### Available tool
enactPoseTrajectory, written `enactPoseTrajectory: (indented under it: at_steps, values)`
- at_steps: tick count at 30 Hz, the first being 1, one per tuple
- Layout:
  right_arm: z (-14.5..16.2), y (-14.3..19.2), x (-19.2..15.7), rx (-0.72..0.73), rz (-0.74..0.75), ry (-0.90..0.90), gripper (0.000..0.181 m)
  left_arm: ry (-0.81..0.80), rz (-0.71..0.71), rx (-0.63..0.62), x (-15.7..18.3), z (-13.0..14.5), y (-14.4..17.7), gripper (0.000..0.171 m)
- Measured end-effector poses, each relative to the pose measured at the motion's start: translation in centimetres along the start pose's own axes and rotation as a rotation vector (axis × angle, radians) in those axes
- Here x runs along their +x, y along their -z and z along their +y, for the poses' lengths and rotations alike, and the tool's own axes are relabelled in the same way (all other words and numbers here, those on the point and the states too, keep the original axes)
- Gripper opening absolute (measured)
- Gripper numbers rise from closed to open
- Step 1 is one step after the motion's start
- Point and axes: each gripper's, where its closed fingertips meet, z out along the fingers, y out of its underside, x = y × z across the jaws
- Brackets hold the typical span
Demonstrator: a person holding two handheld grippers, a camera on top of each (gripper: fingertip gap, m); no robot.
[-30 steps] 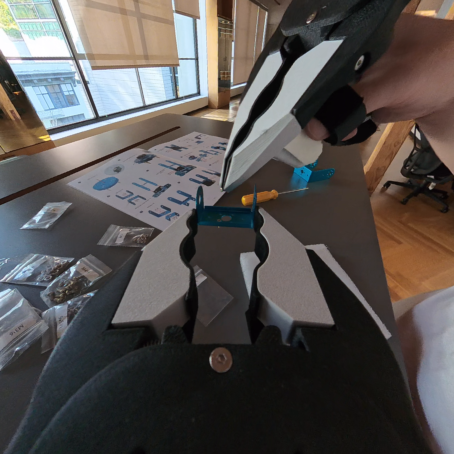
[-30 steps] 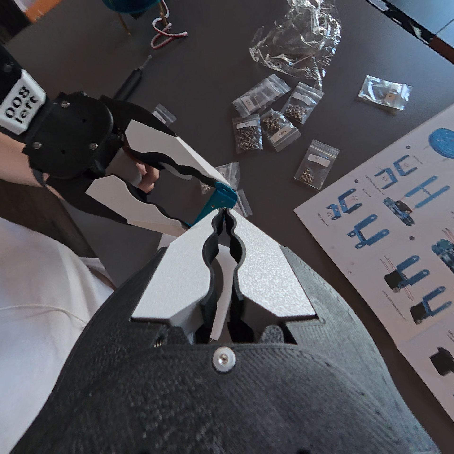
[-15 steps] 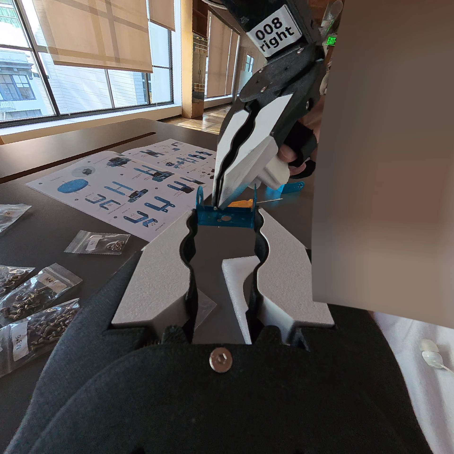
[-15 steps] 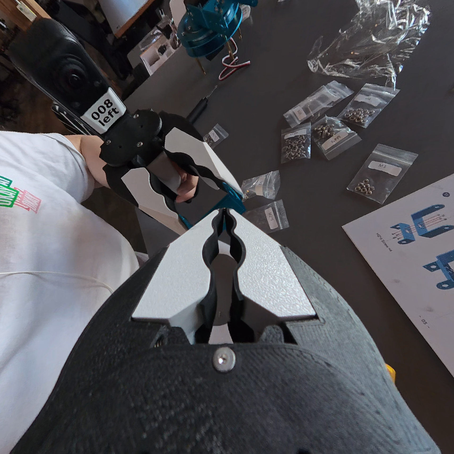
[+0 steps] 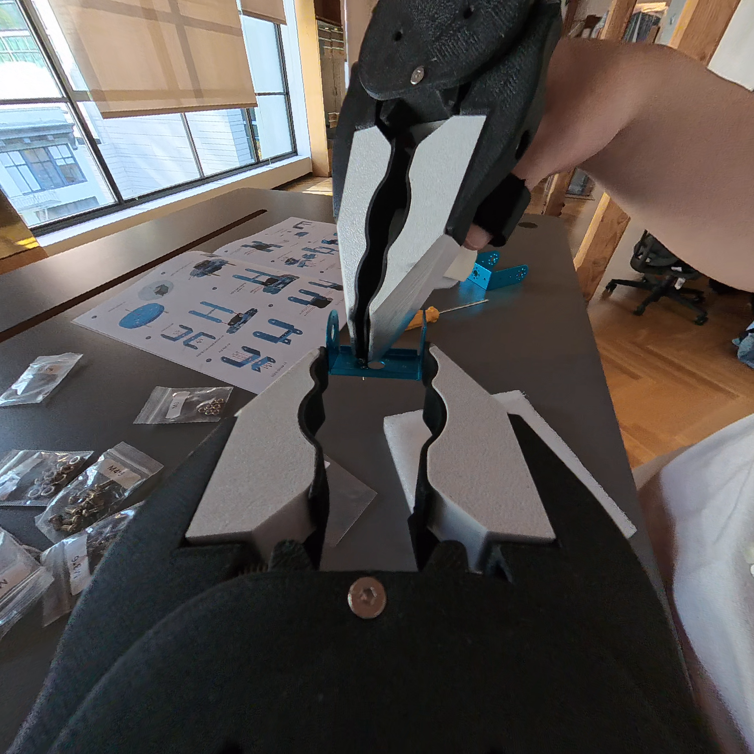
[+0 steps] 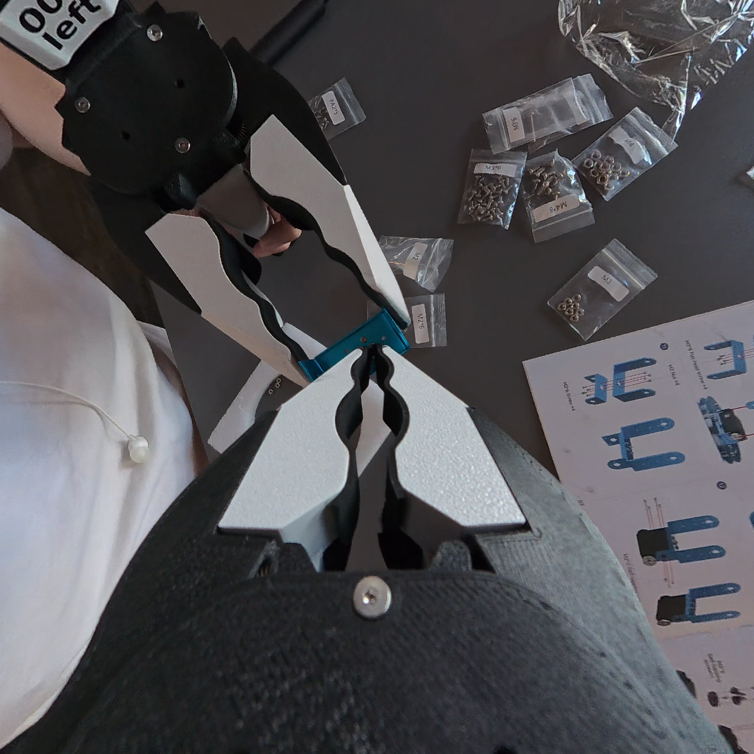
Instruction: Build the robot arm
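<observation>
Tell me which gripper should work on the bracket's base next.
Right, probably: the right gripper has its shut tips on the base of the bracket, while the left gripper is occupied clamping its two ends.

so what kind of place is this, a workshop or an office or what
Likely an office used for kit assembly: a dark table by large windows, an office chair on wood flooring, with an illustrated instruction sheet and bagged screws spread out.

Small bags of screws (image 6: 494, 188) and nuts (image 6: 603, 288) are scattered on the dark table (image 6: 428, 49). A printed sheet (image 5: 212, 310) is spread nearby; beyond it a yellow screwdriver (image 5: 428, 315) and a second blue bracket (image 5: 495, 277) are seen.
</observation>
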Motion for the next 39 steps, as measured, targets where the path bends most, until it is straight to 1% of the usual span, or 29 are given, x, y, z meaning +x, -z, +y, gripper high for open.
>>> enactPoseTrajectory:
  at_steps: [22,29,32,34,39]
  values:
    - [-0.2,-0.1,0.1,-0.071,0.091,0.134,0.006,0.010,0.005,0.001,0.1,0.0,0.0,0.045]
    - [0.1,-0.2,-0.3,-0.091,0.076,0.155,0.005,0.013,0.015,-0.001,0.4,0.0,-0.1,0.045]
    - [0.0,-0.2,-0.5,-0.083,0.058,0.142,0.000,0.012,0.016,0.004,0.4,-0.1,0.0,0.045]
    - [-0.1,-0.1,-0.3,-0.073,0.069,0.158,0.004,0.009,0.019,0.012,0.4,-0.2,0.0,0.045]
    - [0.0,1.1,-0.2,-0.075,0.104,0.235,0.004,-0.004,0.018,0.005,0.5,0.0,-0.1,0.045]
